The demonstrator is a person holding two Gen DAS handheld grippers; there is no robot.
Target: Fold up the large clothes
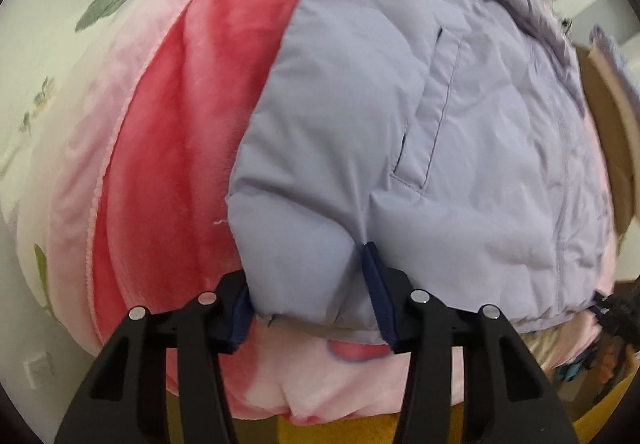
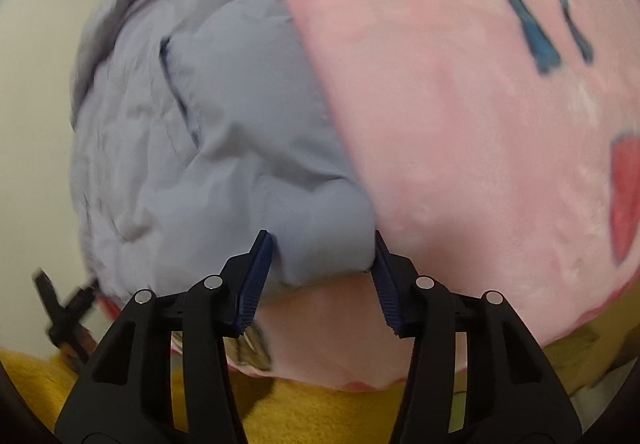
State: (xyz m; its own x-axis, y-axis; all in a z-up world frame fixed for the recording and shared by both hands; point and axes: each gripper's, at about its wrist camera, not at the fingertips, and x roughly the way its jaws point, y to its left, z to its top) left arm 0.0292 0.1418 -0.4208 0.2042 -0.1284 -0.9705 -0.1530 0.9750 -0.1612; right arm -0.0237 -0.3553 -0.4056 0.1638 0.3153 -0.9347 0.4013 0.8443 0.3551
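Observation:
A lavender puffer jacket [image 1: 400, 115] lies spread on a pink and red fleece blanket [image 1: 160, 131]. Its welt pocket [image 1: 424, 111] faces up. My left gripper [image 1: 312, 300] stands open around the jacket's near hem corner, with the padded fabric between the blue pads [image 1: 380, 296]. In the right wrist view the same jacket [image 2: 208, 147] lies left of pink blanket [image 2: 460, 131]. My right gripper [image 2: 320, 276] is open, its pads [image 2: 256, 276] either side of the other hem corner. The other gripper shows dark at the left edge [image 2: 64, 304].
A floral sheet [image 1: 60, 3] lies beyond the blanket on the left. A cardboard box [image 1: 612, 123] stands at the right. A mustard-yellow cloth [image 2: 300, 416] is below both grippers. The blanket has a blue bow print [image 2: 528, 3].

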